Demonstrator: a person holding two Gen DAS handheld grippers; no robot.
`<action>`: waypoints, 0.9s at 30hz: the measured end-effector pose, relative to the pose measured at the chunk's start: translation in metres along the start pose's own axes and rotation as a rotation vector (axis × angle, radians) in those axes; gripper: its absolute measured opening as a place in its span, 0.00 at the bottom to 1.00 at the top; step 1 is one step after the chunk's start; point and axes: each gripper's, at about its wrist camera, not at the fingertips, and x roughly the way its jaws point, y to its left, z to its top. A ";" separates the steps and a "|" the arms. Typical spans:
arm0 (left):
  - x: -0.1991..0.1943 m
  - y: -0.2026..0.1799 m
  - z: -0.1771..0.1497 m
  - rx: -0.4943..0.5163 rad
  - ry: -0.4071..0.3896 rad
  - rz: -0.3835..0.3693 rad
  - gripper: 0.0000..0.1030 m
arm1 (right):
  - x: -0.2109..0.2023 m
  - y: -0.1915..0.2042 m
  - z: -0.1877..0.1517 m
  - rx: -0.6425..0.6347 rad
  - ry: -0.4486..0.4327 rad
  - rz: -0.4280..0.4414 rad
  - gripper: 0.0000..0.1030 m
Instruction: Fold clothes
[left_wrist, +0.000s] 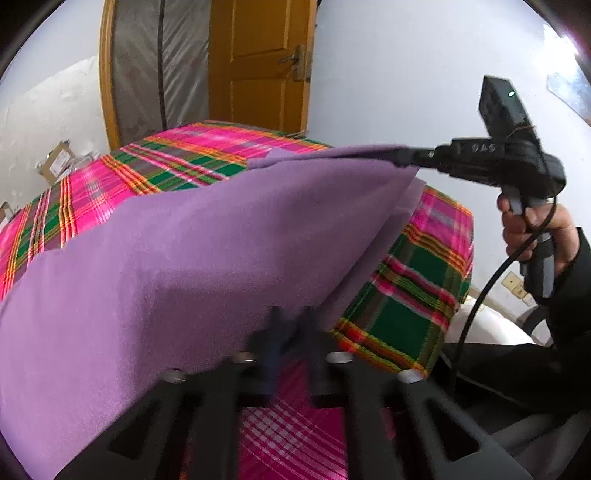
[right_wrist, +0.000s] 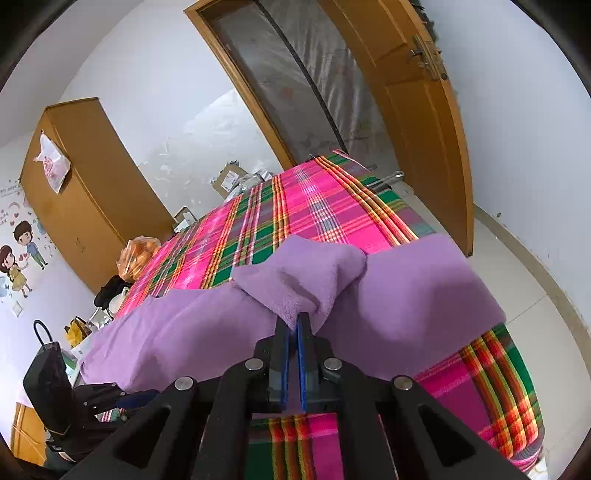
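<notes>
A purple fleece cloth (left_wrist: 203, 240) lies across the near part of a table under a pink and green plaid cover (left_wrist: 177, 158). In the left wrist view my left gripper (left_wrist: 291, 328) is shut on the cloth's near edge; its fingertips are blurred. Further right, my right gripper (left_wrist: 400, 155) pinches a far corner and holds it above the table. The right wrist view shows the right gripper (right_wrist: 293, 321) shut on a bunched fold of the purple cloth (right_wrist: 406, 295), which drapes over the plaid table (right_wrist: 314, 199). My left gripper (right_wrist: 142, 397) appears at the lower left by the cloth's edge.
A person's hand (left_wrist: 532, 229) holds the right gripper's handle, with a black cable hanging below. A wooden door (left_wrist: 258, 62) and plastic-covered doorway stand behind the table. A wardrobe (right_wrist: 85, 192), a bag of oranges (right_wrist: 138, 254) and cardboard boxes (right_wrist: 229, 177) are beyond the table's far side.
</notes>
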 end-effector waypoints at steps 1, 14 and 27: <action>-0.002 0.000 0.001 0.001 -0.009 -0.005 0.00 | 0.000 -0.002 -0.002 0.006 0.003 -0.003 0.04; -0.010 0.007 0.003 -0.042 -0.019 -0.125 0.01 | 0.003 -0.007 -0.015 -0.112 0.092 -0.102 0.23; 0.005 0.065 0.011 -0.250 -0.018 0.002 0.01 | 0.058 0.065 0.016 -0.387 0.095 -0.102 0.33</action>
